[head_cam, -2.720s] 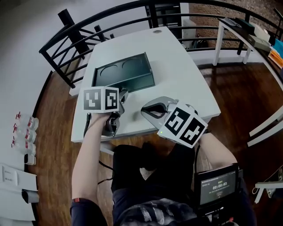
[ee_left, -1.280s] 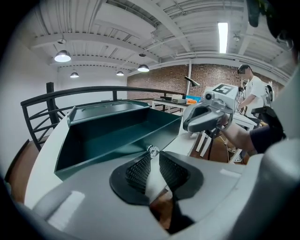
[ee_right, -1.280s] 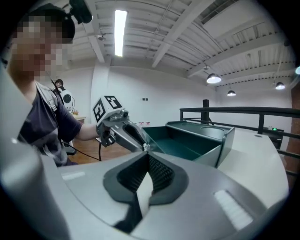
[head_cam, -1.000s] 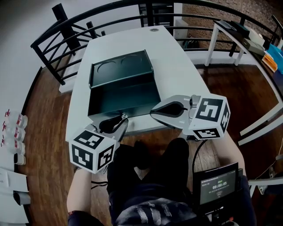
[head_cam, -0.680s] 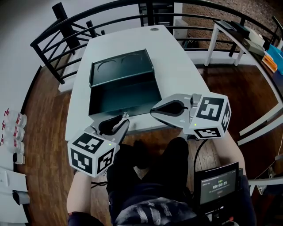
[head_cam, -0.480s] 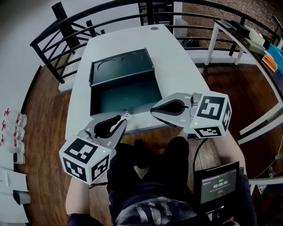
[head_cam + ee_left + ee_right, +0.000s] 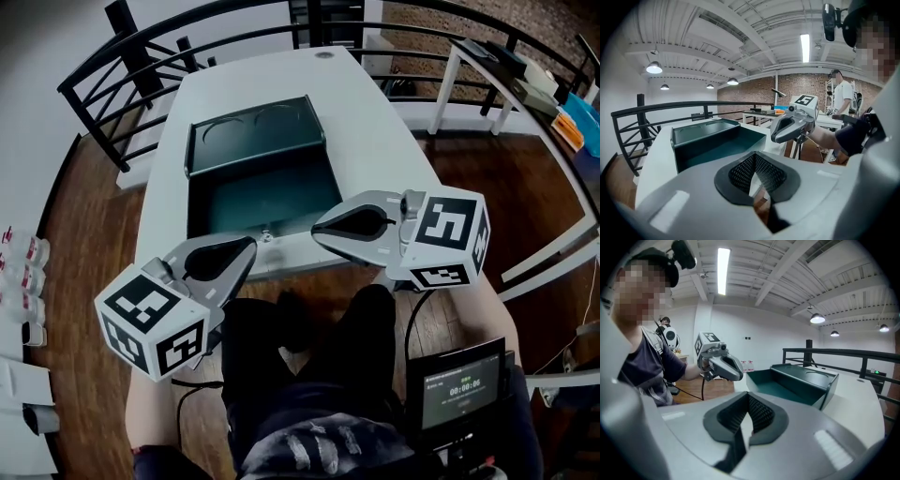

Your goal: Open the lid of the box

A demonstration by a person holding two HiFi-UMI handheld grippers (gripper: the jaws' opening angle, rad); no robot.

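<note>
The dark green box (image 7: 259,199) sits on the white table (image 7: 384,159) with its lid (image 7: 253,131) swung back at the far side; the inside looks bare. In the left gripper view the box (image 7: 719,147) lies ahead and left. My left gripper (image 7: 246,246) hovers off the table's front edge, shut and holding nothing, jaws meeting at the tips (image 7: 755,159). To the right of it my right gripper (image 7: 319,228) is over the table's front edge near the box's front right corner, also shut and holding nothing (image 7: 749,400). From the right gripper view the box (image 7: 790,387) stands ahead and right.
A black railing (image 7: 141,56) curves round the table's far side over a wooden floor. Another white table (image 7: 511,70) with things on it stands at the back right. A screen (image 7: 459,386) rests by my right knee. A person (image 7: 842,96) stands far off.
My left gripper has drawn back from the box's front toward my body and its jaws have closed. The right gripper has barely moved. The box has stayed open.
</note>
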